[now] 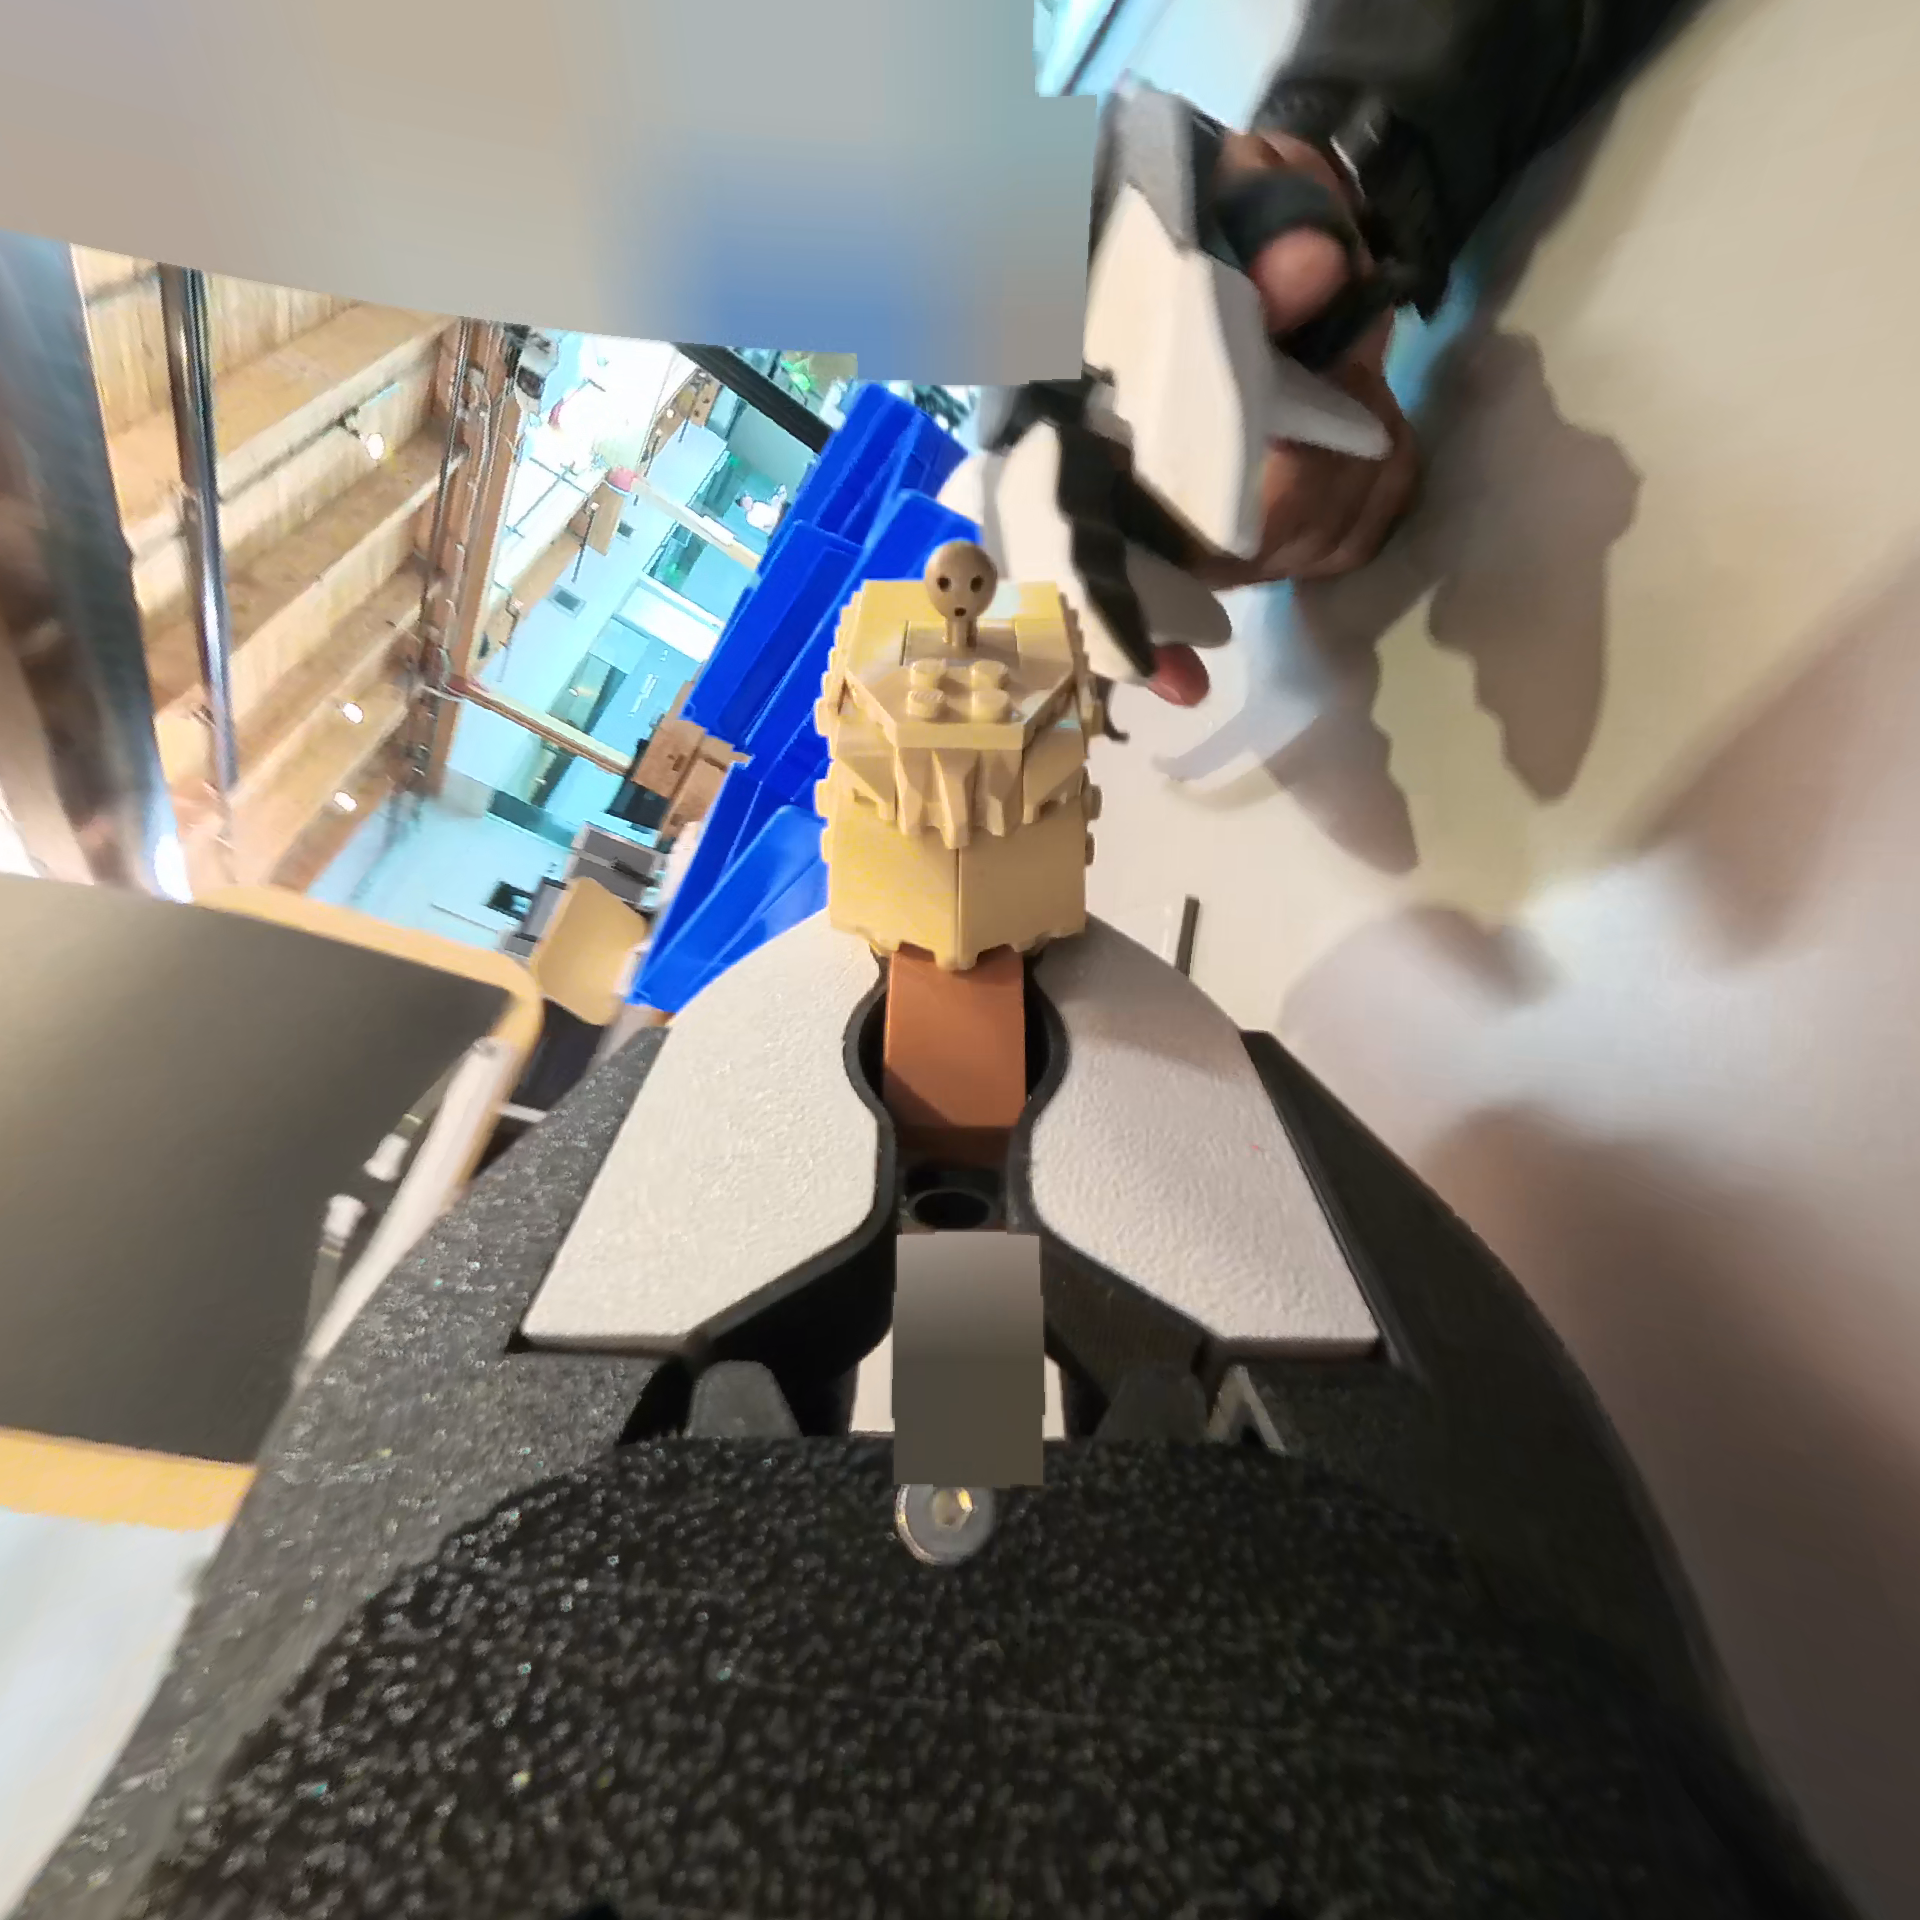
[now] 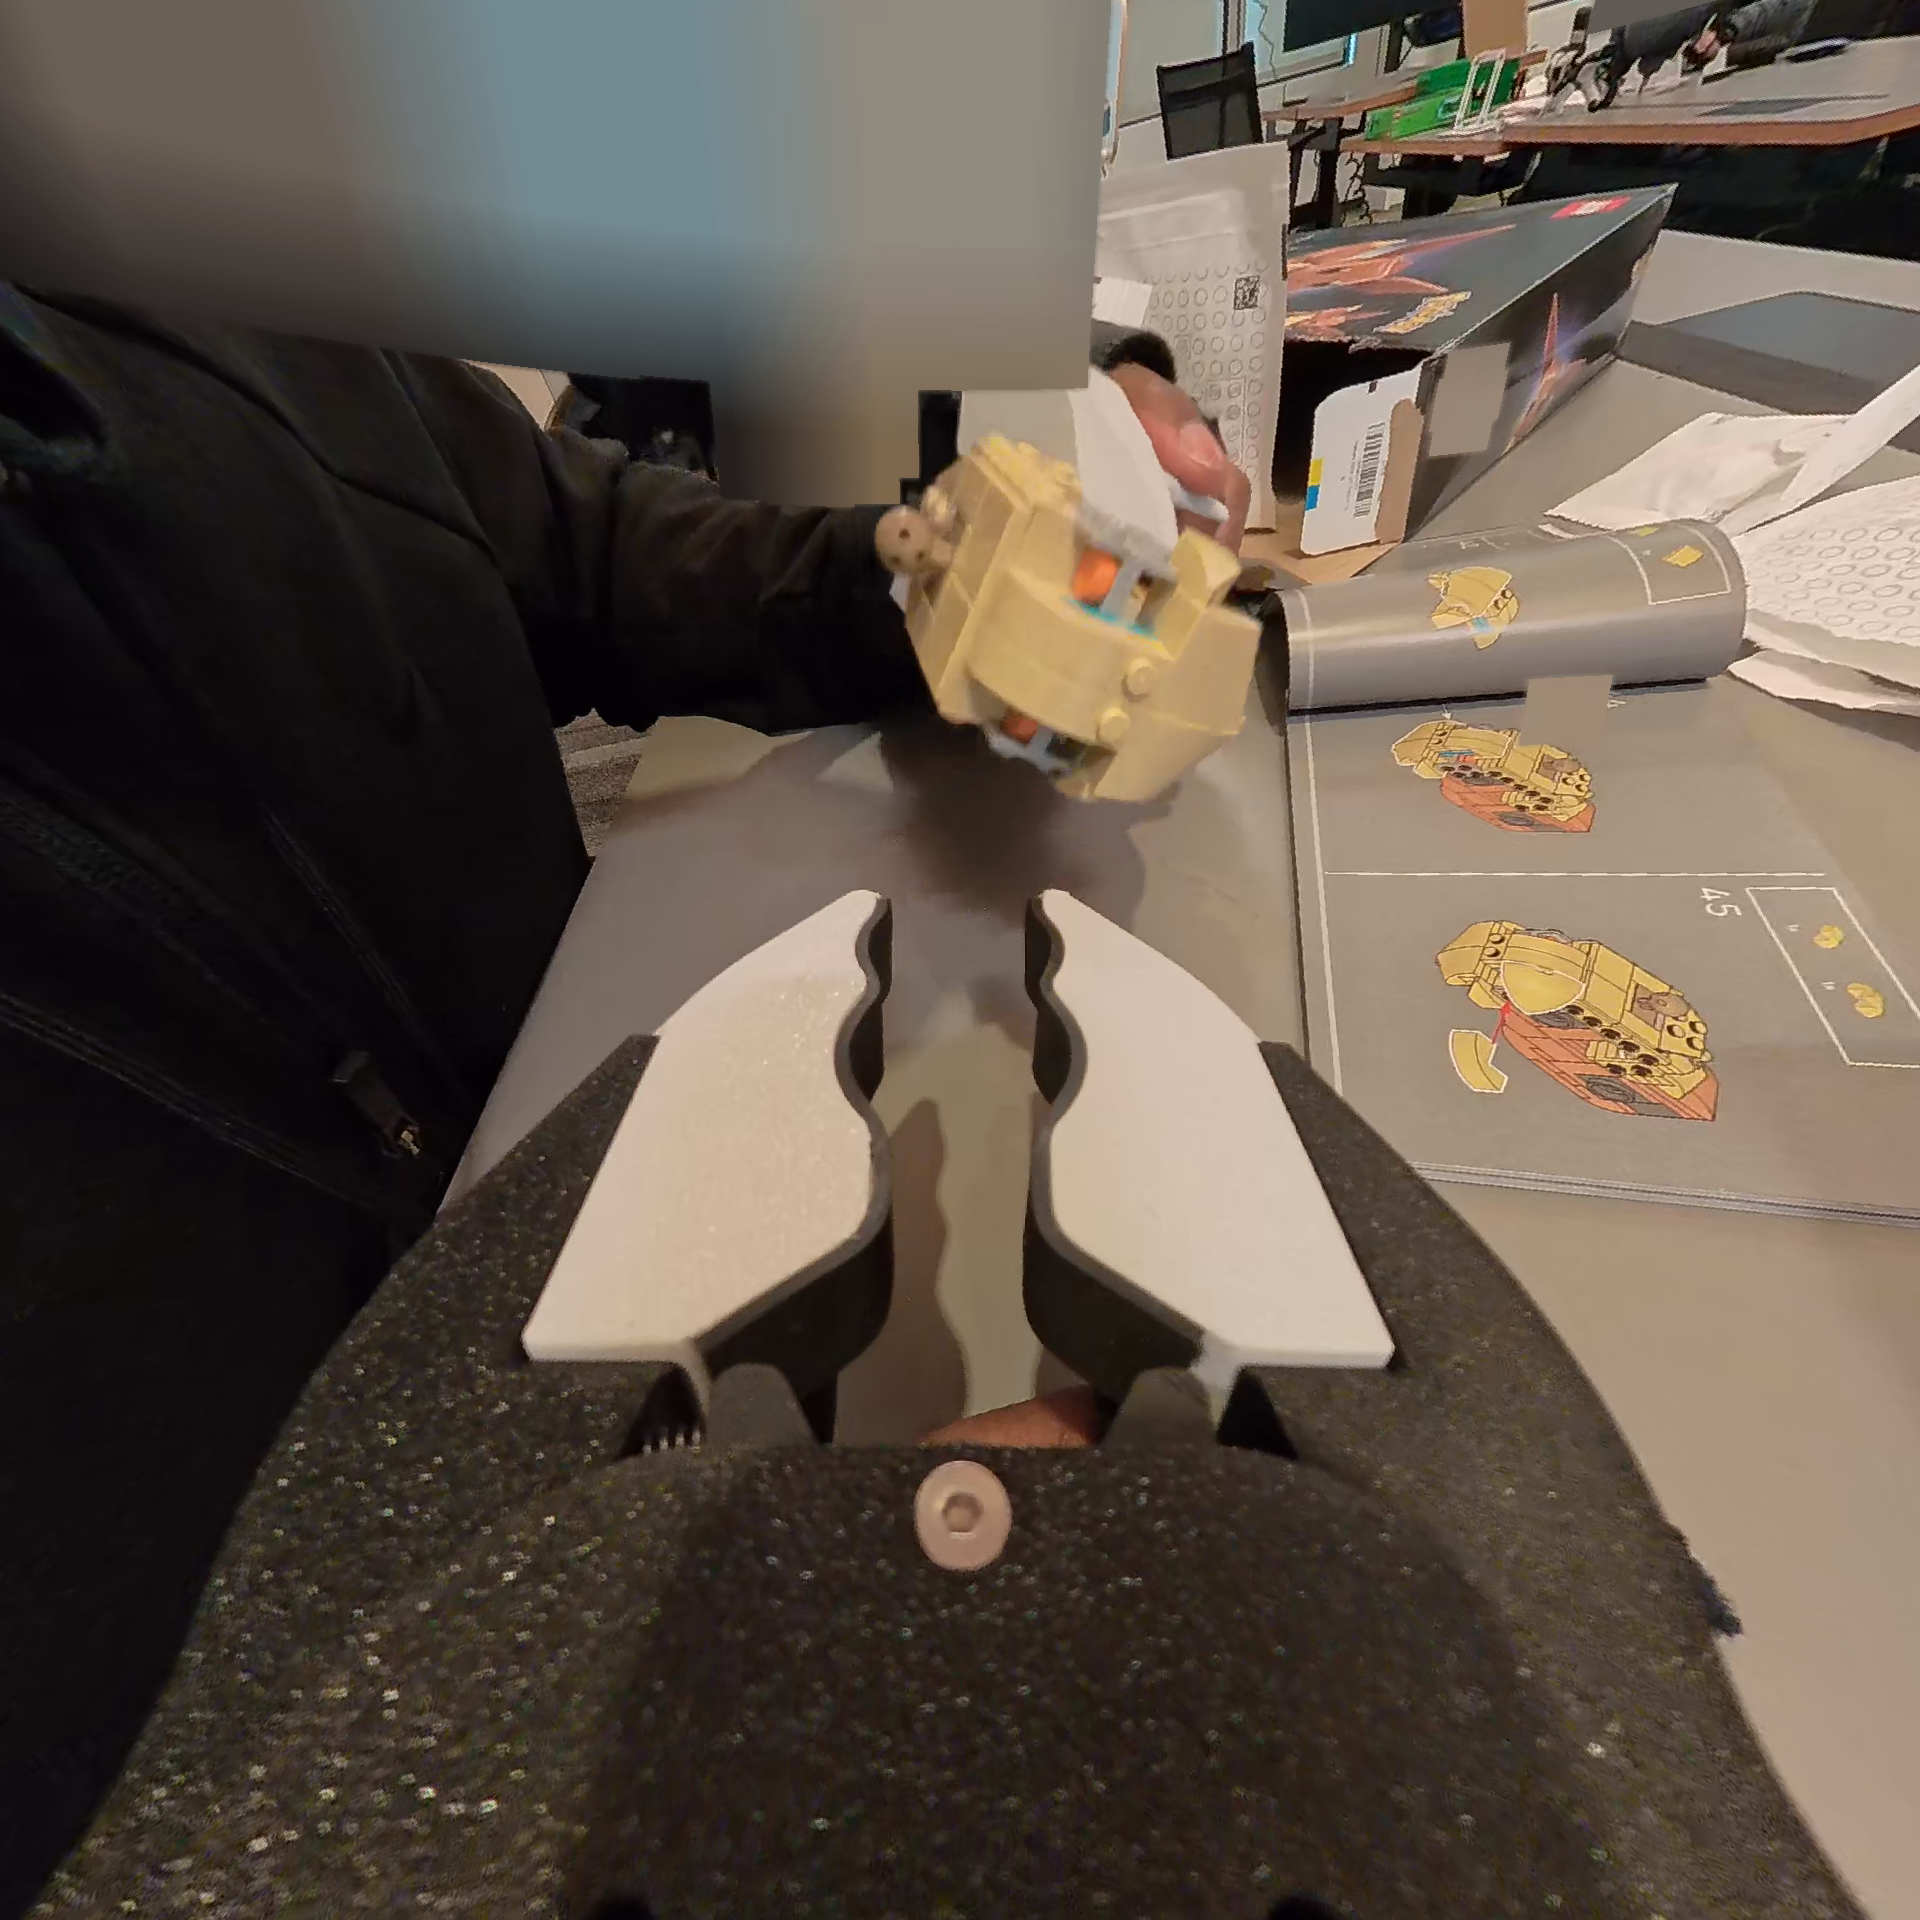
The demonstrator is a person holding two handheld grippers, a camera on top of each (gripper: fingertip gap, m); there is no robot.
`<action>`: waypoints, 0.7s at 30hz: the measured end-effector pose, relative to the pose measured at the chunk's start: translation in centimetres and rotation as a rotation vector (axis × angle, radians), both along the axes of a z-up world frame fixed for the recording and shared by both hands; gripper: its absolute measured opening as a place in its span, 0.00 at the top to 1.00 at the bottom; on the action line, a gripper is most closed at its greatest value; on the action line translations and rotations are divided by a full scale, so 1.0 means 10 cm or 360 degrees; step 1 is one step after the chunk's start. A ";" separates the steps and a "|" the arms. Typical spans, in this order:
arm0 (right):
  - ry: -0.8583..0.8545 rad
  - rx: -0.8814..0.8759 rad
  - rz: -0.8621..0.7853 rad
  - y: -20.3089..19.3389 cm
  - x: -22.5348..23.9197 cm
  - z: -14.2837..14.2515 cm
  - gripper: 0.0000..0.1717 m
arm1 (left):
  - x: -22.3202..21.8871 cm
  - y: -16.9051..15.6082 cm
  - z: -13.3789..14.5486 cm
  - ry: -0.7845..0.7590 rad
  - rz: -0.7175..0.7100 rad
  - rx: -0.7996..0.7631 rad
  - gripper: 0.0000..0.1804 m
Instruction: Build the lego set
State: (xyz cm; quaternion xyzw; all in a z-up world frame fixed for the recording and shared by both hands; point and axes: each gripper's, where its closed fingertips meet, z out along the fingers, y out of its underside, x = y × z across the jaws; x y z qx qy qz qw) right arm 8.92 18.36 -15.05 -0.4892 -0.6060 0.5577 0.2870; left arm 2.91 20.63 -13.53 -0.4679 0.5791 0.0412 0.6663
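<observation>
1. Left gripper (image 1: 956, 997): its two grey fingers (image 1: 769, 1122) stand narrowly apart and clamp the brown base of a tan brick model (image 1: 961, 790). The brown piece fills the slot between the pads; both pads press on it.
2. The tan brick model sits at frame centre in the left wrist view, projecting past the fingertips. A small round knob on a stalk stands at its far end, studs show on its upper plate.
3. In the right wrist view the same tan brick model (image 2: 1081, 644) shows in the upper centre of the frame, raised above the grey table (image 2: 727, 935), with orange and light-blue pieces visible inside it.
4. Right gripper (image 2: 958, 935): fingers (image 2: 748, 1091) parted by a moderate gap, nothing between the pads; bare table shows through the gap. It is near the model but apart from it.
5. Right of centre in the right wrist view: an open instruction booklet (image 2: 1558, 883) lying flat on the table.
6. Upper right, same view: a dark cardboard box (image 2: 1475, 301) with an open end flap, and white paper sheets (image 2: 1766, 488) beside it.
7. Left wrist view, centre left: blue bins (image 1: 790, 665) behind the model.
</observation>
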 end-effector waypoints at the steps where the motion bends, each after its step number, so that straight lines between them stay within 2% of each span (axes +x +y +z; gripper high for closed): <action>1: 0.0000 -0.0002 0.0000 0.00 0.00 0.00 0.86 | -0.02 0.00 0.02 -0.0048 -0.0010 -0.0051 0.90; 4: -0.0001 -0.0008 -0.0001 0.00 0.00 0.00 0.86 | -0.12 0.02 0.16 -0.0259 -0.0031 -0.0232 0.90; 11: -0.0002 -0.0007 -0.0004 0.01 0.00 0.00 0.86 | -0.41 0.06 0.42 -0.0825 -0.0209 -0.0950 0.90; 15: -0.0003 -0.0001 -0.0003 0.00 0.00 0.00 0.86 | -0.48 -0.04 0.48 -0.0998 -0.0434 -0.1258 0.90; 21: -0.0012 -0.0002 0.0014 -0.01 0.00 -0.01 0.86 | -0.62 -0.22 0.52 -0.1117 -0.0757 -0.1481 0.90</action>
